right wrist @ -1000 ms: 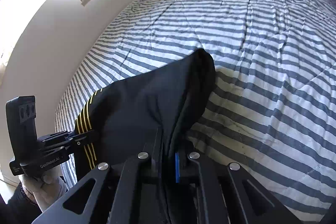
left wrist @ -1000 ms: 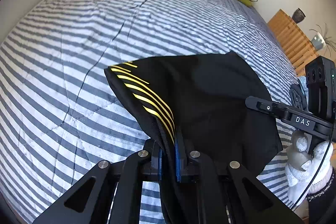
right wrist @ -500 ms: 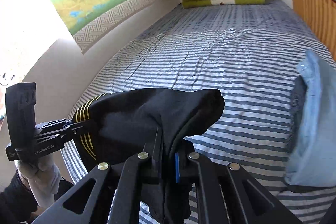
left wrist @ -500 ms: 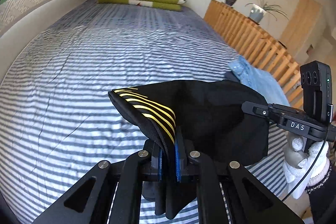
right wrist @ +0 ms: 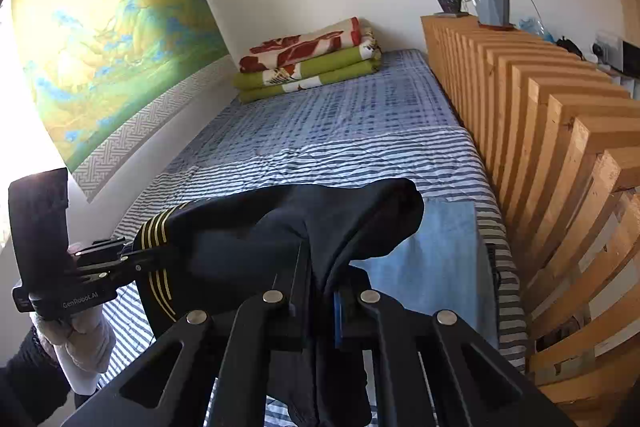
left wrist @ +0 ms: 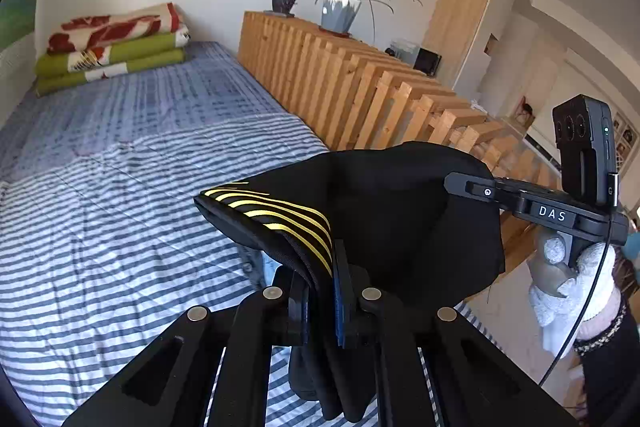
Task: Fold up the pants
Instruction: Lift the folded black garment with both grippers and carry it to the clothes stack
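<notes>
Black yellow-striped pants (left wrist: 384, 211) hang mid-frame over the blue-and-white striped bed (left wrist: 120, 227), both left gripper (left wrist: 320, 291) and right gripper (right wrist: 320, 287) jaws pinching cloth; keep edge taut, lower evenly.

You hold the left gripper (left wrist: 322, 287) and the right gripper (right wrist: 322, 287) raised side by side at the same height, both with fingers pressed together on black cloth, each handle gripped by a hand in a white glove (left wrist: 568, 279).
</notes>
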Motion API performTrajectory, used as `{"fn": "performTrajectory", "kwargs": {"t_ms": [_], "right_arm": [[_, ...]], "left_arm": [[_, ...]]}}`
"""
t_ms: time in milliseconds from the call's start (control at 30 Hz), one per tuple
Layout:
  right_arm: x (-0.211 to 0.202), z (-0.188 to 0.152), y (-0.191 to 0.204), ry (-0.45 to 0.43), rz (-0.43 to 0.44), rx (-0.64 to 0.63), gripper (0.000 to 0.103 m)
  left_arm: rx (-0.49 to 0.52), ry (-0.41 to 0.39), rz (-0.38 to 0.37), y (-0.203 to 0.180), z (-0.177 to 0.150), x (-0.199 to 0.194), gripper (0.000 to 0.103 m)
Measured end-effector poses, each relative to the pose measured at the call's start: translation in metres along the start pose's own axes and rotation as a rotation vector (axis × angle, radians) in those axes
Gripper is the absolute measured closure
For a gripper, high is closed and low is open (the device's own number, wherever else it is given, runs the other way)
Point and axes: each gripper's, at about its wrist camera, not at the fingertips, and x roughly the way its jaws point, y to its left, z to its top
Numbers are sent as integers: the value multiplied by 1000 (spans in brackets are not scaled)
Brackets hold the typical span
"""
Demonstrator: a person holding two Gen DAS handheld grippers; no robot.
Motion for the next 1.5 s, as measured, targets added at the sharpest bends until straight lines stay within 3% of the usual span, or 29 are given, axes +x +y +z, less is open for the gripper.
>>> {"fn": "performTrajectory", "kwargs": {"t_ms": [67, 167, 233, 300, 367, 500, 533, 600, 667, 767, 967, 1033, 1067, 1100, 1133, 1167, 1367, 1500], "right_arm": [[25, -1, -32, 41, -23, 33, 96], [86, -23, -79, 207, -51, 149, 96], [107, -36, -85, 260, -77, 122, 95], [114, -42, -86, 280, -69, 82, 91], [110, -41, -90, 291, -26, 89, 88], [89, -31, -109, 225, 37, 118, 72], [86, -28, -116, 201, 52, 140, 63], [85, -18, -128, 153, 73, 207, 58], [94, -12, -140, 145, 82, 266, 57], [115, -2, -142, 161, 29, 301, 57], [144, 10, -135, 197, -40, 251, 57], [150, 11, -134, 213, -49, 244, 60], [153, 11, -132, 214, -63, 241, 66], [154, 10, -131, 223, -66, 234, 84], [155, 10, -127, 225, -79, 220, 92], [154, 10, -123, 214, -101, 197, 92], [115, 16, -95, 58, -166, 58, 96], [88, 27, -99, -55, -186, 47, 96]], "left_arm": [[-13, 76, 2, 2, 1, 57, 94], [-93, 266, 4, 16, -18, 138, 94], [-94, 314, 0, 18, -28, 161, 94], [-66, 311, -16, 16, -30, 162, 89], [-59, 324, -41, 16, -29, 156, 77], [-35, 260, -17, 43, -29, 117, 59], [-48, 244, -8, 49, -22, 115, 58], [-105, 228, -1, 63, -11, 117, 57], [-148, 220, -9, 77, 0, 123, 55], [-182, 247, 16, 89, 9, 142, 52], [-230, 272, 23, 111, 11, 170, 51], [-235, 258, 18, 114, 11, 174, 58], [-221, 253, 18, 112, 13, 175, 77], [-199, 247, 36, 107, 13, 173, 85], [-177, 231, 67, 103, 15, 170, 92], [-146, 216, 85, 98, 16, 167, 96], [46, 51, 190, 60, 27, 128, 98], [91, -29, 181, 49, 40, 116, 98]]}}
